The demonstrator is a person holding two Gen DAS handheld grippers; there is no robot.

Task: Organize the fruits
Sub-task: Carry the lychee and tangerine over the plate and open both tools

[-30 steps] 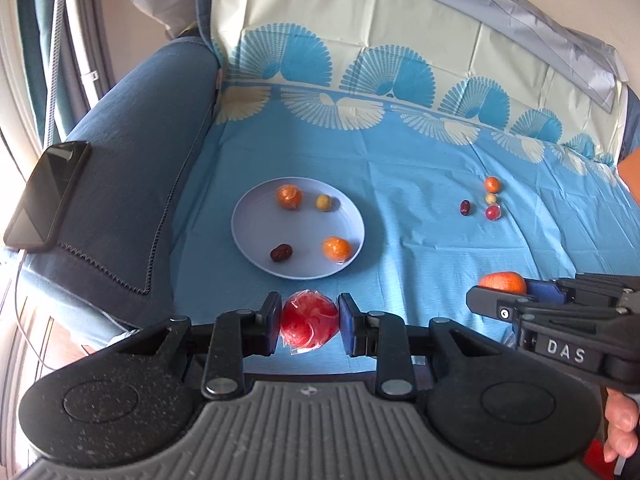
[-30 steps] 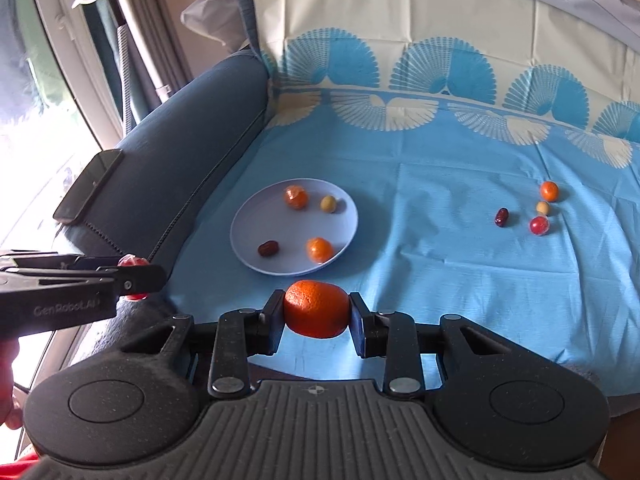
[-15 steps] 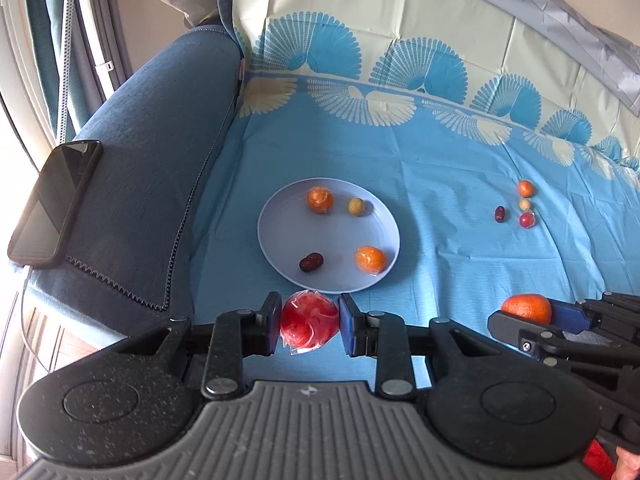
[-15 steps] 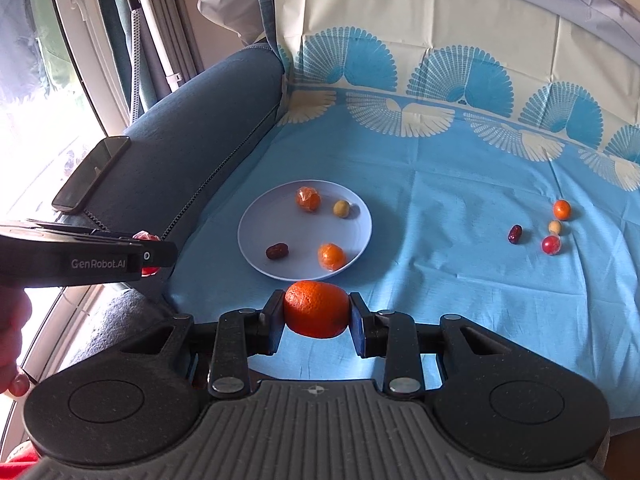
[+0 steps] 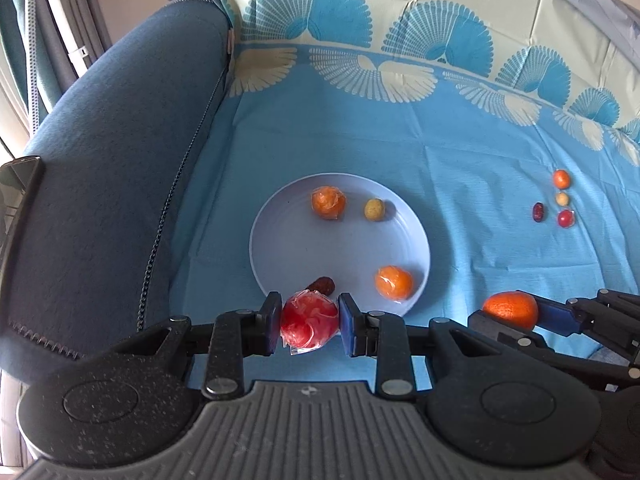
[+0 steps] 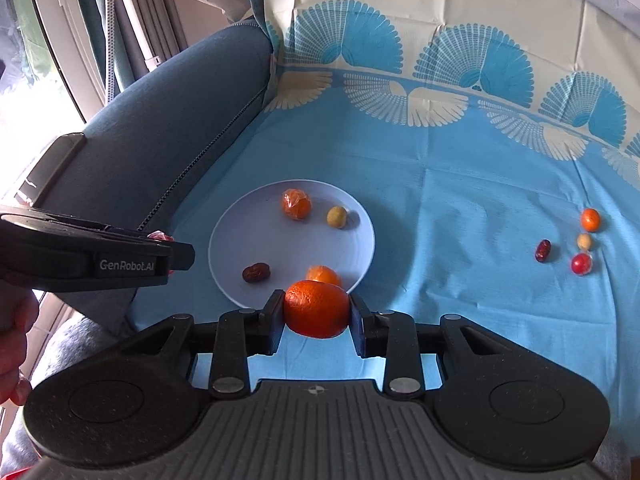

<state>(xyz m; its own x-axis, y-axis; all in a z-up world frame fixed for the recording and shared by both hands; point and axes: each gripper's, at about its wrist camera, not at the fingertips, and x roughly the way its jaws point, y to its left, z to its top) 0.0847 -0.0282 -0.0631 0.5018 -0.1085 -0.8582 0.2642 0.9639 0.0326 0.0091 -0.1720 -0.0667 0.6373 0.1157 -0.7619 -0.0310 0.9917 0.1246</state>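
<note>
My left gripper [image 5: 309, 323] is shut on a red fruit wrapped in clear film [image 5: 308, 322], held just in front of the near rim of a pale blue plate [image 5: 280, 256]. My right gripper [image 6: 316, 310] is shut on a bare orange [image 6: 316, 309] above the plate's [image 6: 240, 236] near edge. On the plate lie a wrapped orange fruit [image 5: 328, 202], a small yellow-green fruit [image 5: 374, 209], another wrapped orange fruit [image 5: 393, 282] and a dark date [image 5: 322, 285]. In the left wrist view the right gripper [image 5: 512, 312] shows at the right with its orange [image 5: 510, 307].
Four small fruits [image 5: 558, 202] lie on the blue cloth [image 5: 460, 160] far right: orange, yellow, red and a dark date. A dark blue sofa armrest [image 5: 120, 160] borders the left, with a phone [image 6: 52, 168] on it. A hand [image 6: 16, 344] holds the left gripper.
Both grippers have moved forward and down toward the plate, each still holding its fruit. The plate now looks larger and closer in both views.
</note>
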